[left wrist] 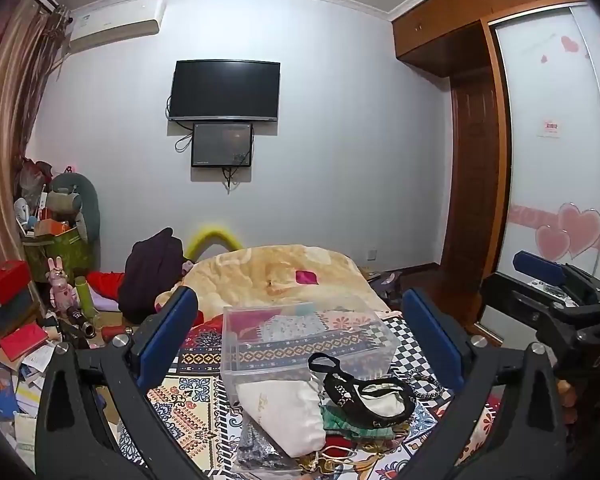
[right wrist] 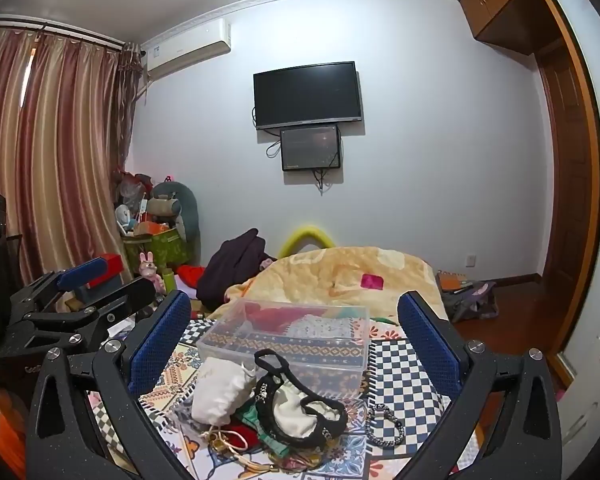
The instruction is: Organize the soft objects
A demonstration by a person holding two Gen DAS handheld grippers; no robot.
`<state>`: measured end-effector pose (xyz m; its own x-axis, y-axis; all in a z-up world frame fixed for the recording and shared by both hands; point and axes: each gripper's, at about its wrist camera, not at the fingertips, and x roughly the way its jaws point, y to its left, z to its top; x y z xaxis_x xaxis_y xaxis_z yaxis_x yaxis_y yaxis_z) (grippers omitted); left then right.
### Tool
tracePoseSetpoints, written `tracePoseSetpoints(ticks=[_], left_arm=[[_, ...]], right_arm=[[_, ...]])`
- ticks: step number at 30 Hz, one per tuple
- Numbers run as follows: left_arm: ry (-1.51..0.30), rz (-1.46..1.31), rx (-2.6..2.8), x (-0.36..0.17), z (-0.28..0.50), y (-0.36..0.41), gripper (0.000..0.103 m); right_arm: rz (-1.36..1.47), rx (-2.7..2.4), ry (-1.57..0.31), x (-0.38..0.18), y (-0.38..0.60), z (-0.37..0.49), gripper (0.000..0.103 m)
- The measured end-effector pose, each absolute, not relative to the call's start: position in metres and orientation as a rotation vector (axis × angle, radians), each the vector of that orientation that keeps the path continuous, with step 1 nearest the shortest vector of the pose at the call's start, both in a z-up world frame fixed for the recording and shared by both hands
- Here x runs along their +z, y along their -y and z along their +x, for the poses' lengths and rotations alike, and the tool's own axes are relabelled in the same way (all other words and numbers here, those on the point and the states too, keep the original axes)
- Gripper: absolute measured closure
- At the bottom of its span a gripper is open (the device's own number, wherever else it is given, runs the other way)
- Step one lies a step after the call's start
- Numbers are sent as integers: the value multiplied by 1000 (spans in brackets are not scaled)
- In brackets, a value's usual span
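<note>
Soft pile [right wrist: 268, 412] before one clear box [right wrist: 288, 336]; two tongs gaping.

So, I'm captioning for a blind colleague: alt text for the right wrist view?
The open right gripper hovers over a pile of soft pouches before a clear plastic box on a patterned bedspread. Beyond, a wall-mounted TV and striped curtains.
</note>
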<state>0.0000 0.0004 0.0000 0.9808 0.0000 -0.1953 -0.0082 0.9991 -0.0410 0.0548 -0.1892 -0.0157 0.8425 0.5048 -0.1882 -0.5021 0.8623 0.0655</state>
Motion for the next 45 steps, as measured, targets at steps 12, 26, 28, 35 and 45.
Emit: tracePoseSetpoints(ticks=[12,26,28,35,45], left_arm=[[-190,-45,9,1,-2,-4,0],[-192,-37,15,-2,1,3,0],[-196,-39,16,-1,2,4,0],[-199,-33,17,-1,1,3,0],[-215,-27,17,-2,1,4,0]], right_arm=[[23,534,-198,-14,190,53,0],[24,539,-189,-14,189,52,0],[25,539,-187,-14,189,51,0],[27,542,-184,-13,189,50,0],[25,546,-187,-16,188,51,0]])
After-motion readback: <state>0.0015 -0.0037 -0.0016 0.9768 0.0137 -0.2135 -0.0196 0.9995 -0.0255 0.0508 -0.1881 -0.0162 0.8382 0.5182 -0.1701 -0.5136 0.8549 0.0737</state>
